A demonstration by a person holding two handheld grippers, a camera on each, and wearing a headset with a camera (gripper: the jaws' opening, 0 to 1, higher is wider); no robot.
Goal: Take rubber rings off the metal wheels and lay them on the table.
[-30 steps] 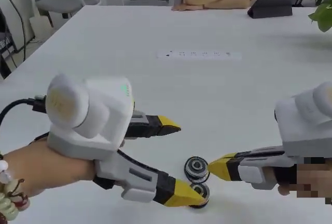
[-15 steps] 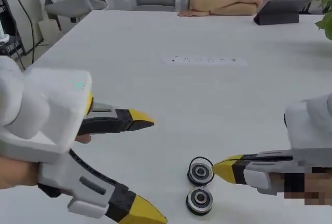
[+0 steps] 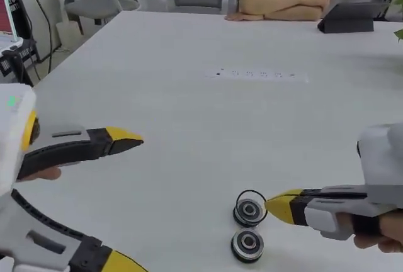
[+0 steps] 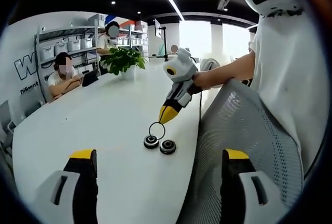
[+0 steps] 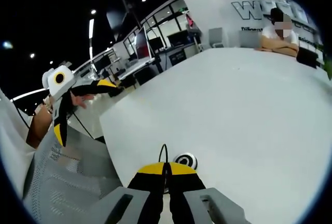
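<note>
Had the right gripper (image 3: 271, 204) pressed together on one edge of the rubber ring (image 3: 250, 191), pinching the thin black loop at the yellow tips. Found that ring just above the farther wheel (image 3: 249, 211), its lower edge touching the wheel or barely clear of it; could not tell which. Saw the second wheel (image 3: 247, 245) just beside the first, nearer the table's front edge, both lying flat on the white table (image 3: 189, 96). Held the left gripper (image 3: 135, 203) spread wide and empty, well apart from the wheels.

Judged the step as stripping the first ring, with the second wheel apparently untouched. Reckoned the next move called for drawing the ring fully free without dragging the wheel along, then setting it down on bare table beside the wheels and letting go.

Found no long axis in a round loop. Noted it standing on edge, its open face turned toward the left gripper and its plane in line with the right gripper's jaws.
</note>
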